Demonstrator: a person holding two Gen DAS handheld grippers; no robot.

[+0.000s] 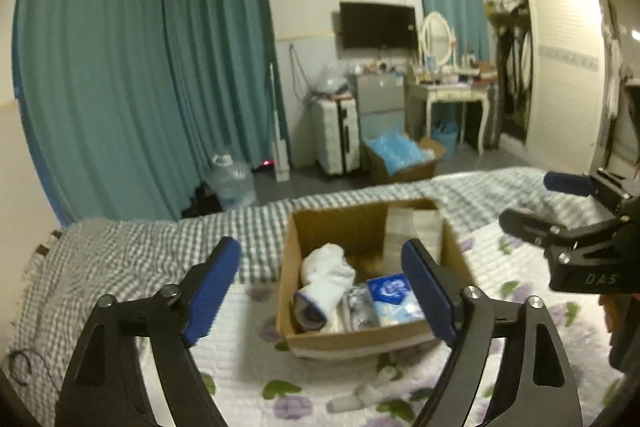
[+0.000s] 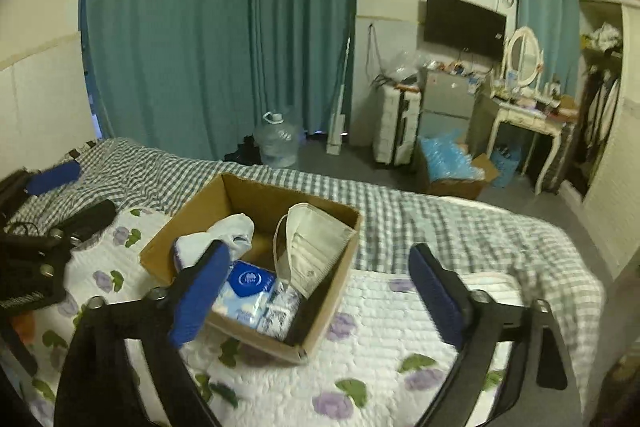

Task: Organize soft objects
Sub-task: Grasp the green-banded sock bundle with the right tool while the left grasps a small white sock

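An open corrugated cardboard box [image 1: 362,227] sat at the centre of the left wrist view on a quilted white bedspread [image 1: 248,359] printed with purple flowers and green leaves. Inside lay a rumpled white cloth [image 1: 326,273], a glossy blue-and-white tissue pack [image 1: 394,297] and a crinkled clear-wrapped packet [image 1: 360,307] whose contents were hard to make out. A pleated white face mask [image 2: 316,247] leaned against the box's right wall in the right wrist view.

The left gripper [image 1: 322,291] stood wide apart and held nothing, its ribbed blue pads framing the box in the lower frame. The right gripper [image 2: 316,287] was likewise spread wide and empty, its left pad covering part of the cloth.

A small white object [image 1: 370,391] lay blurred on the quilt below the box. A grey-checked sheet [image 1: 132,251] stretched behind.
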